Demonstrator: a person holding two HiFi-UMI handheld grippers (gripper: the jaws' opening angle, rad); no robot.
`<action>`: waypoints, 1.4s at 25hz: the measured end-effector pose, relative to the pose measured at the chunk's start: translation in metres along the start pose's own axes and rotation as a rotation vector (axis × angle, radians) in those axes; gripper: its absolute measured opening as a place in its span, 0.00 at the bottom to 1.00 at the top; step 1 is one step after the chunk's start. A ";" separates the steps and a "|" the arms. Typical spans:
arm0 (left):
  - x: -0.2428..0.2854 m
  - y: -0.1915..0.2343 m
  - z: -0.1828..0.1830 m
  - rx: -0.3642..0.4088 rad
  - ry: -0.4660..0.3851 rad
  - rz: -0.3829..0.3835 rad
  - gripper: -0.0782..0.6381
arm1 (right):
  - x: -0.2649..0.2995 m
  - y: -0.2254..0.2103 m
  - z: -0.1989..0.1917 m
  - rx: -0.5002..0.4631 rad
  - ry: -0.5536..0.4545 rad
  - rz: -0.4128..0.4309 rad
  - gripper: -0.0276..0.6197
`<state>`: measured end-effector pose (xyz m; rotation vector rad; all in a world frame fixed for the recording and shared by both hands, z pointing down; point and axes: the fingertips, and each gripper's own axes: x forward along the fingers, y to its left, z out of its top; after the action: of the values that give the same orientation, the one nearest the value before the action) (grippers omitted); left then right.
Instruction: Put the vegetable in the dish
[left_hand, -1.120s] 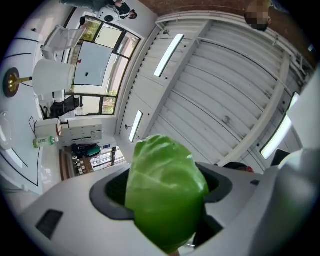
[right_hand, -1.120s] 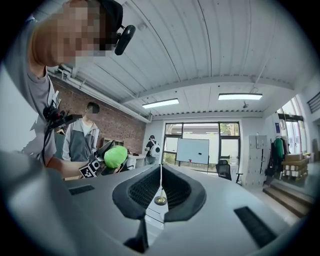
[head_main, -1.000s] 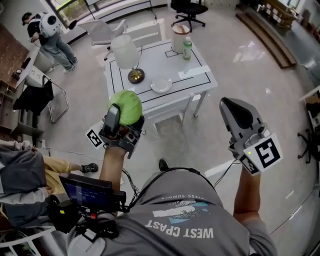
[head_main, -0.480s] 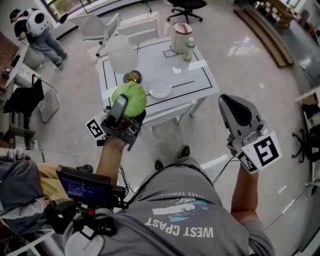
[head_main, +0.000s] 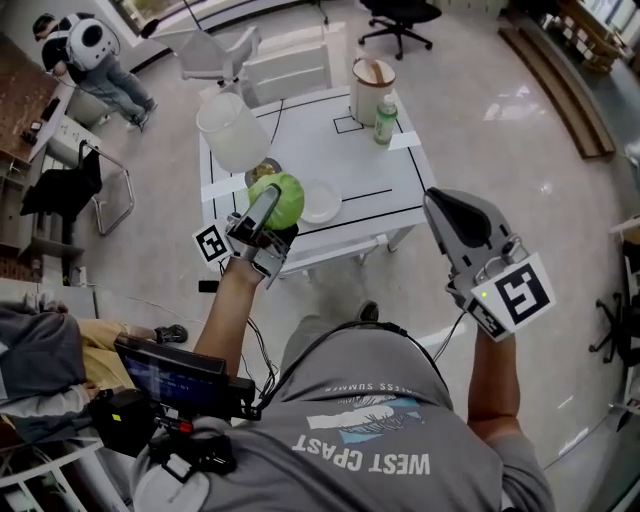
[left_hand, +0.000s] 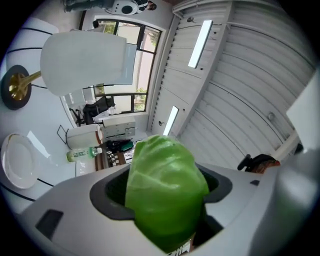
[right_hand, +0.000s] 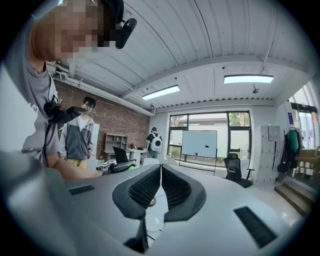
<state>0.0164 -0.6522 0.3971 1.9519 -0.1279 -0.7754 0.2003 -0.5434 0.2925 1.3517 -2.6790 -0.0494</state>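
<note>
white table (head_main: 340, 150) ahead. right gripper (head_main: 452, 213) beyond its near right corner, jaws pressed together, empty. left gripper (head_main: 268, 212) clamps a green cabbage (head_main: 280, 197) over the table's near edge, beside the dish (head_main: 322, 201).

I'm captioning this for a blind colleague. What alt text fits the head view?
From above, the left claw grips a green cabbage near the front edge of a white table, close to the white dish on it. The right claw, shut and empty, is held out over the floor to the right.
</note>
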 end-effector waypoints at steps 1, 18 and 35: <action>0.001 0.017 0.000 -0.009 -0.010 0.026 0.60 | 0.002 -0.008 -0.004 0.000 0.006 0.009 0.05; -0.031 0.251 -0.014 -0.176 0.170 0.405 0.60 | 0.056 -0.066 -0.059 0.101 0.133 -0.006 0.05; -0.062 0.354 -0.078 -0.135 0.870 0.596 0.60 | 0.111 -0.080 -0.097 0.173 0.227 -0.019 0.05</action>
<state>0.0940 -0.7452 0.7443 1.8147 -0.1116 0.4555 0.2126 -0.6771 0.3928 1.3385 -2.5280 0.3210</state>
